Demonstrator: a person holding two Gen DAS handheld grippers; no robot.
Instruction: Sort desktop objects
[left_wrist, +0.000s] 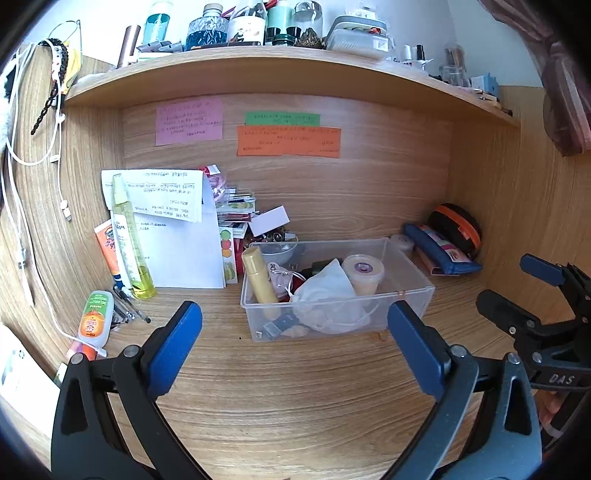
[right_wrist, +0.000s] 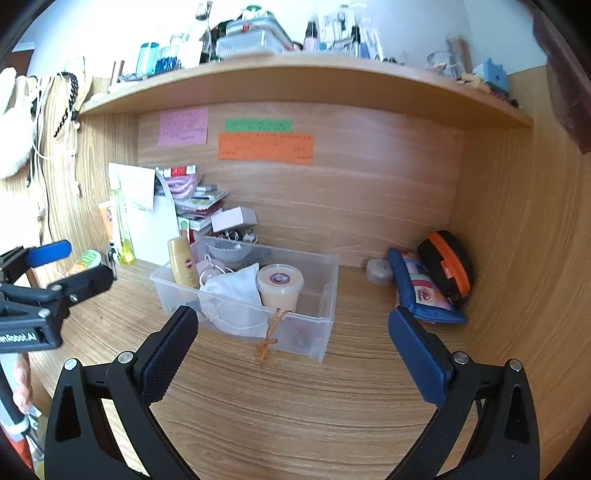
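Note:
A clear plastic box (left_wrist: 410, 295) (right_wrist: 325, 295) stands mid-desk. It holds a yellow tube (left_wrist: 260, 280) (right_wrist: 182, 266), a white face mask (left_wrist: 328, 295) (right_wrist: 236, 295), a small lidded cup (left_wrist: 364, 273) (right_wrist: 279, 286) and other small items. An orange string (right_wrist: 271, 334) hangs over its front wall. My left gripper (left_wrist: 295, 332) is open and empty, in front of the box. My right gripper (right_wrist: 291, 339) is open and empty, in front of the box too; it also shows in the left wrist view (left_wrist: 517, 284). The left gripper shows in the right wrist view (right_wrist: 70, 264).
Bottles (left_wrist: 129, 236), a tube and pens (left_wrist: 133, 310) lean at the left by white papers (left_wrist: 177, 229). A pile of cards and small boxes (left_wrist: 240, 214) sits behind the box. A blue pouch (right_wrist: 421, 291) and black-orange case (right_wrist: 447, 269) lie in the right corner. A cluttered shelf (left_wrist: 280, 70) overhangs.

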